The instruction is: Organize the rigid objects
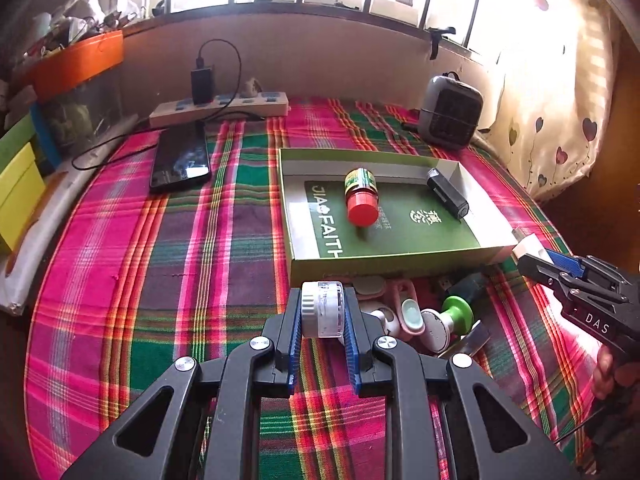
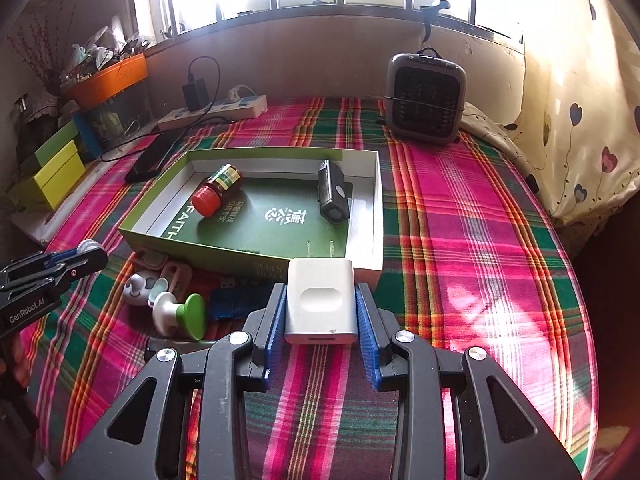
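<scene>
Left gripper (image 1: 323, 312) clamped on a small clear round plastic jar (image 1: 322, 309); right gripper (image 2: 320, 306) clamped on a white plug-in charger block (image 2: 320, 306) (prongs forward). Both held above the plaid cloth (image 1: 160, 264), just short of the shallow green cardboard tray (image 1: 384, 262).

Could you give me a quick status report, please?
Left tongs gripping small clear round jar. Right tongs gripping white plug charger. Green cardboard tray ahead, unobstructed.

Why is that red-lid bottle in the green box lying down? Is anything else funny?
The red-lidded bottle lies tipped on its side in the green box, not standing, so it could roll. The black gadget beside it also lies flat. Nothing looks spilled or broken.
</scene>
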`<state>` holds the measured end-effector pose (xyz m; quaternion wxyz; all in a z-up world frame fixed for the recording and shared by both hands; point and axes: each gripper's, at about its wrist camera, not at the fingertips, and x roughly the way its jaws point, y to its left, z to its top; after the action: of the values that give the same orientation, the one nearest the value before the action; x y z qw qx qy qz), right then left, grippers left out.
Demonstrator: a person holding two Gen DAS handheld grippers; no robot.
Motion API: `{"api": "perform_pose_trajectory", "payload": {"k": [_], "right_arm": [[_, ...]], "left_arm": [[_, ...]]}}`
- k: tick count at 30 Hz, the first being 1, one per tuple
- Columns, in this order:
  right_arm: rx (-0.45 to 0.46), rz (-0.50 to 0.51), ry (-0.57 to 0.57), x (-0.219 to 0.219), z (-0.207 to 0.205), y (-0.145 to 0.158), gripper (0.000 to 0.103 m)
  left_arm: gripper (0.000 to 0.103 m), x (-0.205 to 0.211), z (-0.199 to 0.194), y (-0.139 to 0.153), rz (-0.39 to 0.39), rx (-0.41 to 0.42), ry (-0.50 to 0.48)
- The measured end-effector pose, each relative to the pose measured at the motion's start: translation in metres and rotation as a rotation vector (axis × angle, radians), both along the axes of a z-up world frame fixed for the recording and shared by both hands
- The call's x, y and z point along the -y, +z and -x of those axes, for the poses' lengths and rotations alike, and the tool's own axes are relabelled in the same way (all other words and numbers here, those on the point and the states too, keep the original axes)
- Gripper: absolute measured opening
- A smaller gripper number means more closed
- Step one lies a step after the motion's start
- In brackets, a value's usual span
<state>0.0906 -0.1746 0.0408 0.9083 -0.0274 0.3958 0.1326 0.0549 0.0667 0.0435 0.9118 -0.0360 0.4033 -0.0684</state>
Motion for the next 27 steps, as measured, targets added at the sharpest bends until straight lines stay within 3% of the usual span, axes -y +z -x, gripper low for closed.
{"api": "perform_pose_trajectory", "payload": {"k": [16, 27], "right_arm": [[0.012, -0.016, 0.052, -0.016, -0.041, 0.019, 0.034], [-0.001, -0.024, 0.068, -0.029, -0.080, 0.017, 0.034]], "left_arm": [[0.018, 0.001, -0.049, 0.023, -0.013, 0.025, -0.035], [0.018, 0.007, -0.091, 0.016, -0.016, 0.007, -0.061]]}}
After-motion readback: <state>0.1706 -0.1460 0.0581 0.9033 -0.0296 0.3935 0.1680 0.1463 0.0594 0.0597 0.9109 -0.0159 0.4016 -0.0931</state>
